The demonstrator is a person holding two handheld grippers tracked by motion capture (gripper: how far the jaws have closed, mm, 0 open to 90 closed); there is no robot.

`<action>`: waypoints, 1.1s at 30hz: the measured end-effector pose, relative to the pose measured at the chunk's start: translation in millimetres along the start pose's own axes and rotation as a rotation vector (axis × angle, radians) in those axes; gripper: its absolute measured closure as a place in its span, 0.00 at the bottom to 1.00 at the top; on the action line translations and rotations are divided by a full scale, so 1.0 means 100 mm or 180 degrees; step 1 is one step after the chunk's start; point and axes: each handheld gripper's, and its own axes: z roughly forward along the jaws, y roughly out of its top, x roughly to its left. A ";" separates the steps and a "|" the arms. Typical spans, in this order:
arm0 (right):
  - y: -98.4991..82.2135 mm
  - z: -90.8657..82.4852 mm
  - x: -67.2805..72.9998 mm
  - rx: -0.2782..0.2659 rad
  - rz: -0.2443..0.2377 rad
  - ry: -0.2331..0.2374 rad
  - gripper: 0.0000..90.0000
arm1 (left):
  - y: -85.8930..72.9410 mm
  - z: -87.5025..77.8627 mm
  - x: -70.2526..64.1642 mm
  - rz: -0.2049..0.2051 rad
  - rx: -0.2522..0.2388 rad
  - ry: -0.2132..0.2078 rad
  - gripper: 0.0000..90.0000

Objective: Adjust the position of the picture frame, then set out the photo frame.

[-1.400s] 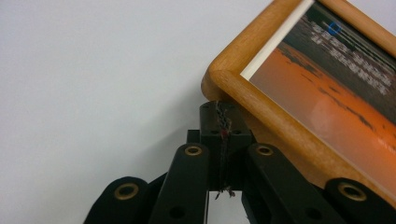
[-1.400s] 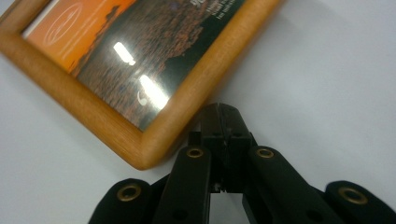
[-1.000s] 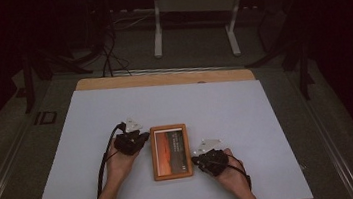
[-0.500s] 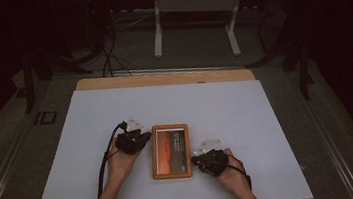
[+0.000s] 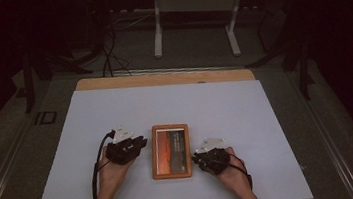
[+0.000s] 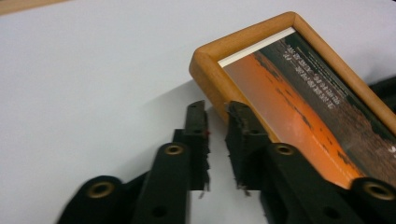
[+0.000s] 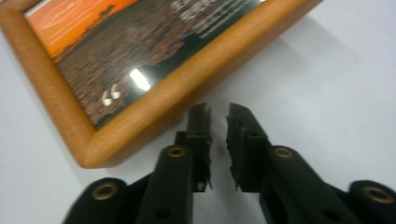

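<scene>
The frame (image 5: 171,151) lies flat on the sheet (image 5: 267,119), with the left gripper (image 5: 139,143) just beside its left edge and the right gripper (image 5: 197,158) at its near right corner. Both have just been opening; nothing sits between the jaws. This looks like a release; the next move probably calls for backing clear of the frame.

smooth wooden picture frame (image 5: 171,151) with glossy print; matt white table sheet (image 5: 215,105).

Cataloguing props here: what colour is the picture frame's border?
Warm honey-brown wood on the frame, around an orange sunset print; clearest in the left gripper view.
</scene>
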 end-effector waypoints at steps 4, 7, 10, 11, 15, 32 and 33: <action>0.00 -0.02 -0.04 -0.0040 0.0024 -0.0034 0.81 | -0.06 -0.08 0.01 0.0019 0.0003 0.0081 0.77; 0.00 -0.03 -0.07 -0.0057 0.0052 -0.0048 0.77 | -0.08 -0.11 0.03 -0.0013 -0.0002 0.0097 0.75; 0.00 -0.04 -0.08 -0.0072 0.0067 -0.0057 0.75 | -0.08 -0.13 0.04 -0.0057 -0.0027 0.0077 0.72; 0.00 -0.05 -0.08 -0.0081 0.0066 -0.0060 0.75 | -0.08 -0.13 0.03 -0.0050 -0.0017 0.0065 0.72; 0.01 -0.08 -0.08 -0.0141 0.0091 -0.0083 0.73 | -0.08 -0.16 0.00 -0.0048 -0.0026 0.0034 0.68; 0.31 -0.27 -0.26 -0.0525 0.0105 -0.0064 1.00 | -0.18 -0.27 -0.04 -0.0158 -0.0019 -0.0076 0.63; 0.31 -0.27 -0.26 -0.0525 0.0105 -0.0064 1.00 | -0.18 -0.27 -0.04 -0.0158 -0.0019 -0.0076 0.63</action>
